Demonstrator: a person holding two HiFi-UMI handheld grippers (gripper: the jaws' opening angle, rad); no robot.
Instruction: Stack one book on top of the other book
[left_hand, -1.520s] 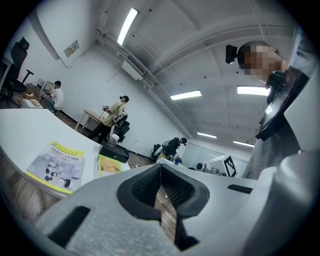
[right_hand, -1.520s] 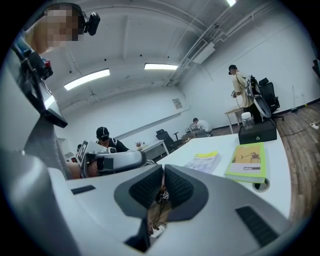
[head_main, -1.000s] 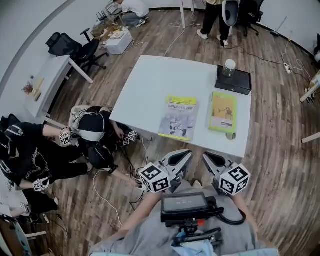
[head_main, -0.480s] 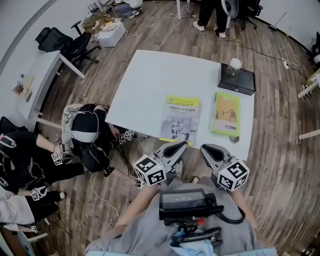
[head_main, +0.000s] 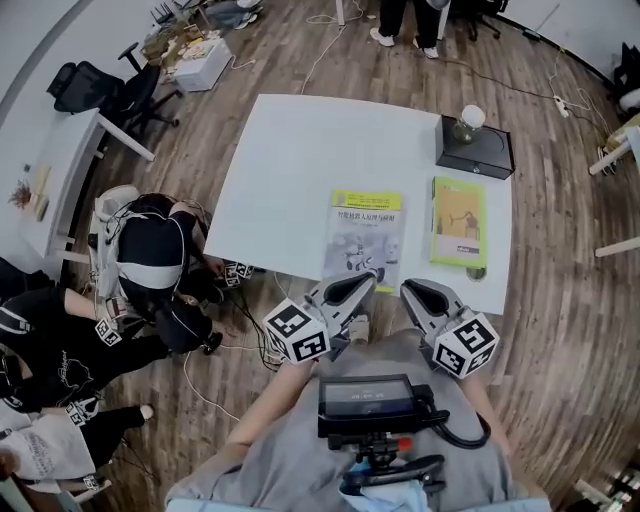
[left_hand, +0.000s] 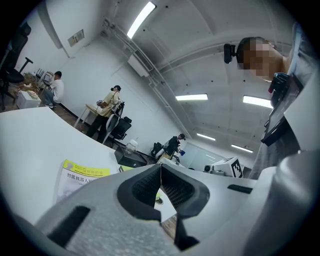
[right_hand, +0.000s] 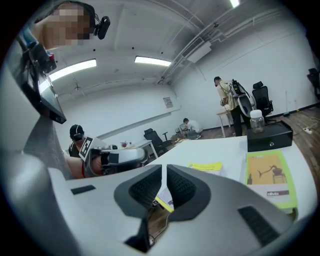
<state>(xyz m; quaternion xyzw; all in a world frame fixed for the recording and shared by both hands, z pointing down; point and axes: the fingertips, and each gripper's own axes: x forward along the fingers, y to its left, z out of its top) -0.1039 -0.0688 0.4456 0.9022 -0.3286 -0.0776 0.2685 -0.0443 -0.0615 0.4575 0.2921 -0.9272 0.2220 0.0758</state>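
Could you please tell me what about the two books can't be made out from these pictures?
- Head view: the grey book's near edge is partly covered by the left claw; its print is too small to read.
- Left gripper view: the green book is mostly hidden behind that claw's shut jaws.
- Head view: the small round thing beside the green book is too small to identify.

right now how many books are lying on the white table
2: the yellow-topped grey book near the table's front edge, and the green book to its right, lying apart. None looks hidden.
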